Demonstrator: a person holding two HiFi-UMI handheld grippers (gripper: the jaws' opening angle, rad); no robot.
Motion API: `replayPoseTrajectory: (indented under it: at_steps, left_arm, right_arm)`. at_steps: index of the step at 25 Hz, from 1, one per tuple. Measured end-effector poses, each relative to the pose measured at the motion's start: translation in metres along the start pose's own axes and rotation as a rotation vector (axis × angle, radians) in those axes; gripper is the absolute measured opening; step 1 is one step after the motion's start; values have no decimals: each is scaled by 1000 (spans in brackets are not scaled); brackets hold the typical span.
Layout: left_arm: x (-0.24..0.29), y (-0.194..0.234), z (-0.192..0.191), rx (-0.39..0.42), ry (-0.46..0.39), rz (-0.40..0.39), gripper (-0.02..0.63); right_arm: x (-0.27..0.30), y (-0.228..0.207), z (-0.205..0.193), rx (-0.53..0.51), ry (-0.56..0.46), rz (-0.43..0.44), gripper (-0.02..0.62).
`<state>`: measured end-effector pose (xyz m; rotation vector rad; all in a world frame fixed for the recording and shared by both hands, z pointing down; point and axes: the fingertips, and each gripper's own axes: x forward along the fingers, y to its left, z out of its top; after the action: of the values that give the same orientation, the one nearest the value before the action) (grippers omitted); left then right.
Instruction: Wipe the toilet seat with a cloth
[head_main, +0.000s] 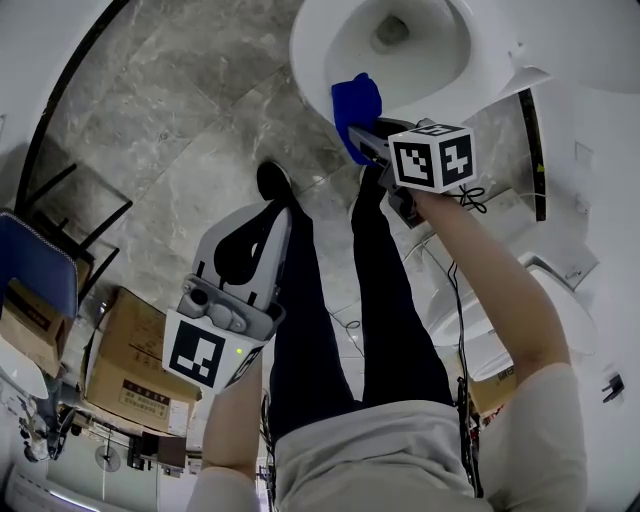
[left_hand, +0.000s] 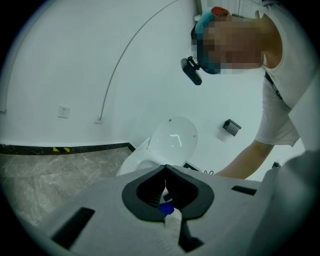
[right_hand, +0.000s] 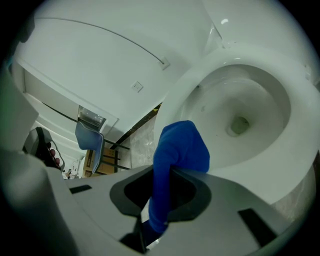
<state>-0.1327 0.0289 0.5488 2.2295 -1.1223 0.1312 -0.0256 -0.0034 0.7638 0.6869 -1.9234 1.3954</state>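
Observation:
The white toilet (head_main: 310, 50) stands with its lid (left_hand: 173, 140) raised and the bowl (right_hand: 240, 107) open. A blue cloth (head_main: 356, 108) is clamped in my right gripper (head_main: 366, 138), which is shut on it. The cloth (right_hand: 179, 150) rests against the near front of the seat rim (right_hand: 300, 130). My left gripper (head_main: 272, 212) hangs lower, beside the person's legs and away from the toilet. In the left gripper view its jaws meet with nothing between them, so this gripper (left_hand: 165, 176) is shut. A bit of the blue cloth (left_hand: 166, 208) shows through their gap.
Cardboard boxes (head_main: 130, 360) and a blue chair (head_main: 35, 265) stand on the marble floor at the left. A wall socket (left_hand: 63, 111) and a paper holder (left_hand: 231, 127) are on the white wall. Cables (head_main: 472, 198) trail right of the toilet.

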Motion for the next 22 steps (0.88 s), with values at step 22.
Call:
replayPoseTrajectory:
  at_steps: [22]
  left_arm:
    - [52,-58,-4,43,47,-79,8]
  right_arm:
    - [-61,-66,-26,83,-54,-48,52]
